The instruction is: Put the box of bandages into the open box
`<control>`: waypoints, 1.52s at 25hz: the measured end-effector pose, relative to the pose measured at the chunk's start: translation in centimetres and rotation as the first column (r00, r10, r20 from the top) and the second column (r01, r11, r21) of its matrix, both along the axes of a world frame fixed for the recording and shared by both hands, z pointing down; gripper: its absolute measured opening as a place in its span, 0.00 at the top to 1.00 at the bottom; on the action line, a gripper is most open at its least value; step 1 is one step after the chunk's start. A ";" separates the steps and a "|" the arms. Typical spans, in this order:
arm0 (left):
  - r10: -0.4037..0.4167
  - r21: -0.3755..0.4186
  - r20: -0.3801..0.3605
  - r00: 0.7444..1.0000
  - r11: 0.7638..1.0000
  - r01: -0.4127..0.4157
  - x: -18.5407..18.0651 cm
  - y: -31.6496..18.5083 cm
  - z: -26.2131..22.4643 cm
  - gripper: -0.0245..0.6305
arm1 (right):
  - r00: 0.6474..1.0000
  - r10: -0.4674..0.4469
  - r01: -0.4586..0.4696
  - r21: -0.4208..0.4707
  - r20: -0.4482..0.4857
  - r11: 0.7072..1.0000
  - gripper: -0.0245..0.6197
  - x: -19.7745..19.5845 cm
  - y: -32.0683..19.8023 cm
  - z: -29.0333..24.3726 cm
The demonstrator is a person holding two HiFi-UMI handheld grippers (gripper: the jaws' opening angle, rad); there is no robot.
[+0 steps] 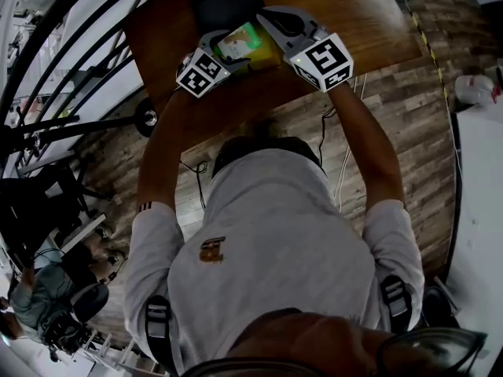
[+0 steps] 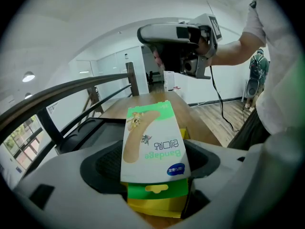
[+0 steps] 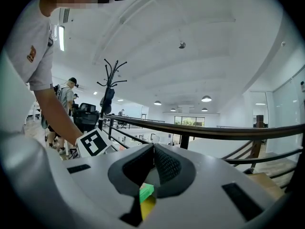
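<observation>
The bandage box [image 2: 153, 141], white and green with a yellow underside, sits between the jaws of my left gripper [image 2: 153, 175], which is shut on it. In the head view this bandage box [image 1: 240, 42] hangs over the wooden table, just in front of a dark open box [image 1: 224, 5]. That dark box [image 2: 88, 128] lies to the left beyond the jaws. My right gripper [image 3: 153, 148] is shut, its pads touching with nothing between them; a green and yellow edge of the bandage box [image 3: 146, 195] shows below it. From above, the right gripper [image 1: 271, 18] hovers beside the bandage box, opposite the left gripper [image 1: 228, 53].
The wooden table [image 1: 369, 22] ends at a dark railing [image 1: 71, 45] on the left. A white surface [image 1: 479, 171] stands at the right, and cables trail on the plank floor. Another person [image 1: 31, 297] is at the lower left. A coat rack [image 3: 110, 80] stands behind.
</observation>
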State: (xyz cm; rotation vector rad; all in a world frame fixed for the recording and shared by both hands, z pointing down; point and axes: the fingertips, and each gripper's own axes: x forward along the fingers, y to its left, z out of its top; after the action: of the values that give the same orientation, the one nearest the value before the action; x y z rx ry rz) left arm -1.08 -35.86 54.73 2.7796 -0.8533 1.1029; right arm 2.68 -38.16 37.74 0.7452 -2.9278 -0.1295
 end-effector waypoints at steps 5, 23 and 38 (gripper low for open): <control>0.030 -0.051 0.058 0.998 0.998 -0.027 0.3 -0.3 2.0 0.35 | 1.000 0.024 -0.024 -0.021 -0.005 0.999 0.91 0.0 -0.3 0.7; 0.057 -0.246 0.260 0.964 0.969 0.009 1.3 -1.8 8.1 0.35 | 0.996 0.085 -0.086 -0.072 -0.021 0.994 0.91 2.3 -2.1 3.7; 0.090 -0.338 0.327 0.941 0.941 0.028 0.5 -2.0 9.5 0.35 | 0.996 0.091 -0.093 -0.082 -0.017 0.992 0.91 2.1 -3.1 4.1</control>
State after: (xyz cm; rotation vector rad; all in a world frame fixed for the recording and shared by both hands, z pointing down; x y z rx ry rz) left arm -0.56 -37.90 64.23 2.3662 -0.5676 1.5944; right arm 4.74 -41.27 41.85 0.8609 -2.8600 -0.0044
